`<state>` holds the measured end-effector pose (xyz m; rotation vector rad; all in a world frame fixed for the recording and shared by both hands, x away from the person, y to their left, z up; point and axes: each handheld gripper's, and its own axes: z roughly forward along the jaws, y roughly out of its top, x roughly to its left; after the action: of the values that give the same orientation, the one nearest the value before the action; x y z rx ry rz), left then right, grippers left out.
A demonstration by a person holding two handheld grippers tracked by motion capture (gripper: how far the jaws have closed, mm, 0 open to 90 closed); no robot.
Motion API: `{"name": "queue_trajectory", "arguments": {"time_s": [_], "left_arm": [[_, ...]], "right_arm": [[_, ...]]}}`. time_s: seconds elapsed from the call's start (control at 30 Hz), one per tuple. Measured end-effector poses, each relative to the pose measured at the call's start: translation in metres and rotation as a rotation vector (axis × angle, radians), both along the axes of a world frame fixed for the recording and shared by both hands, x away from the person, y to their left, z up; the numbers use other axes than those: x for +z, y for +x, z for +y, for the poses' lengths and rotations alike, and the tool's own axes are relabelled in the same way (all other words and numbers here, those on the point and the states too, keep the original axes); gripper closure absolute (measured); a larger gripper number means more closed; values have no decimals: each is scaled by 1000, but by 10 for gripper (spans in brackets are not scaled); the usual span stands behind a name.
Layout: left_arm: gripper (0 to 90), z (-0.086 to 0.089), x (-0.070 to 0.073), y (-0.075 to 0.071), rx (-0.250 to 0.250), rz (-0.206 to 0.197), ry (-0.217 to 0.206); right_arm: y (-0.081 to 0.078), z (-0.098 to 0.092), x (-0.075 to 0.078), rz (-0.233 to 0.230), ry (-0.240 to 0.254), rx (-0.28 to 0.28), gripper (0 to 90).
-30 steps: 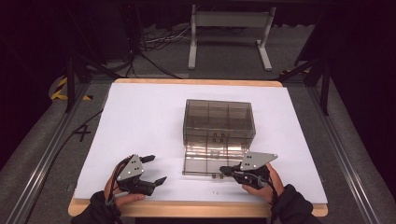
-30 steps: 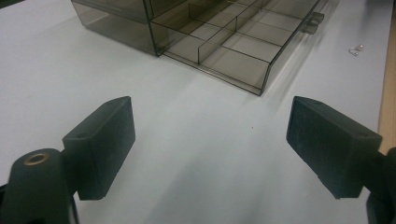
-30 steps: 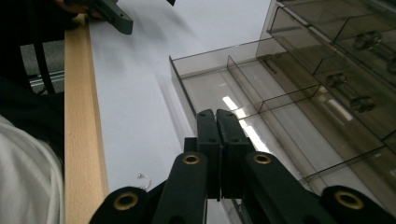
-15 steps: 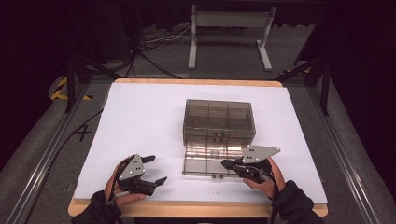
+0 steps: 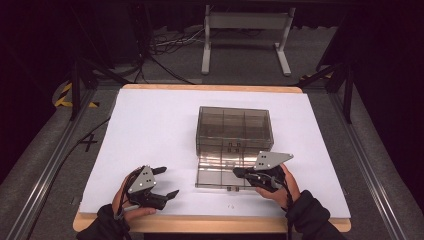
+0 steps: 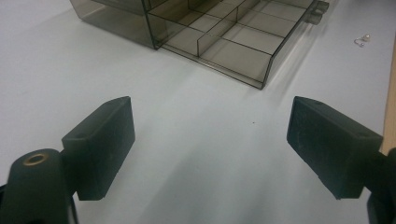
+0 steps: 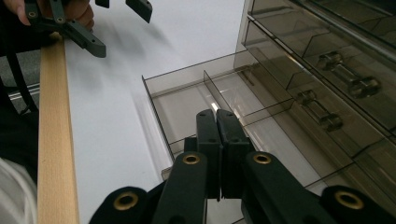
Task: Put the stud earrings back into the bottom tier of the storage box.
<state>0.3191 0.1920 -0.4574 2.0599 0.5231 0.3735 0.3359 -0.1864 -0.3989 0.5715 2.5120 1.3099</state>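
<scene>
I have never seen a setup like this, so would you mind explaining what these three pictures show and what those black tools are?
No robot is here: a person at a table holds a hand-held two-jaw gripper in each hand. The high view looks down from above the person. In it the left gripper rests near the table's front edge, and the right gripper reaches over the pulled-out drawer of a smoky transparent drawer cabinet, which stands on the white table cover. The other two pictures come from cameras riding on the grippers, looking along their black jaws. The left gripper's jaws stand wide apart over bare cover, holding nothing. The right gripper's jaws are pressed together above the drawer's divided compartments, with nothing visible between them. A tiny pale object lies beside the drawer; I cannot tell what it is.
</scene>
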Motion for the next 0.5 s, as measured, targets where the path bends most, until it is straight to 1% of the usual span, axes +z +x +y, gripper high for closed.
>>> {"name": "queue_trajectory", "arguments": {"time_s": [0.17, 0.23, 0.3, 0.5], "left_arm": [[153, -2, 0, 1, 4, 4, 12], [152, -2, 0, 1, 4, 15, 14], [152, -2, 0, 1, 3, 13, 18], [151, -3, 0, 1, 3, 11, 23]], "right_arm": [[3, 6, -2, 3, -17, -11, 895], [5, 7, -2, 7, -19, -15, 894], [6, 8, -3, 9, -24, -19, 894], [13, 11, -9, 42, -46, -42, 894]]}}
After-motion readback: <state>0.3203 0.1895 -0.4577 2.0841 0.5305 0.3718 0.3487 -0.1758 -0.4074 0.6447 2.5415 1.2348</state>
